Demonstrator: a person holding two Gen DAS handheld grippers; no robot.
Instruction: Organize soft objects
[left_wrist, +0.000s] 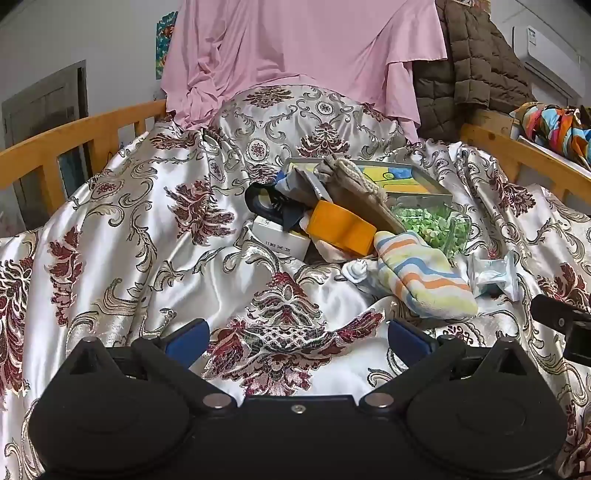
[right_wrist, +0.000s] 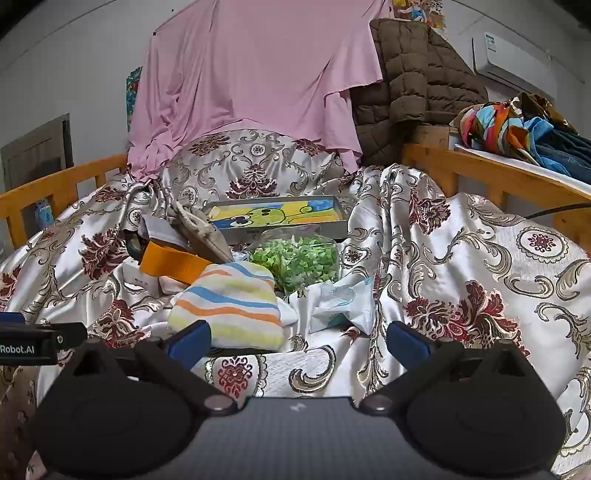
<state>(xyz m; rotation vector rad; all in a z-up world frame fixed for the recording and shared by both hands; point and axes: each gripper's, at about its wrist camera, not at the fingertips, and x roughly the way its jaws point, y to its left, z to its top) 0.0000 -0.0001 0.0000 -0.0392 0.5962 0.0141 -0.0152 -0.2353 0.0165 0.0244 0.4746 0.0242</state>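
Observation:
A heap of items lies on a silver and maroon brocade bedspread (left_wrist: 155, 236) (right_wrist: 461, 266). Nearest in the heap is a folded striped towel (left_wrist: 421, 277) (right_wrist: 229, 306) in blue, orange and yellow. Behind it lie a beige knitted piece (left_wrist: 354, 184) (right_wrist: 201, 229), an orange strap-like item (left_wrist: 343, 225) (right_wrist: 173, 264) and a clear bag of green bits (left_wrist: 432, 225) (right_wrist: 299, 258). My left gripper (left_wrist: 299, 338) stands open over bare bedspread, short of the heap and left of the towel. My right gripper (right_wrist: 299, 338) is open too, its left finger (right_wrist: 190, 338) just before the towel's near edge.
A picture box (left_wrist: 406, 177) (right_wrist: 280, 216) lies behind the heap, a white carton (left_wrist: 280, 236) and a crumpled wrapper (left_wrist: 495, 277) (right_wrist: 343, 299) beside it. Wooden rails (left_wrist: 74, 136) (right_wrist: 491, 173) flank the bed. A pink sheet (left_wrist: 295, 48) (right_wrist: 251, 74) and brown quilted jacket (left_wrist: 469, 66) (right_wrist: 406, 81) hang behind.

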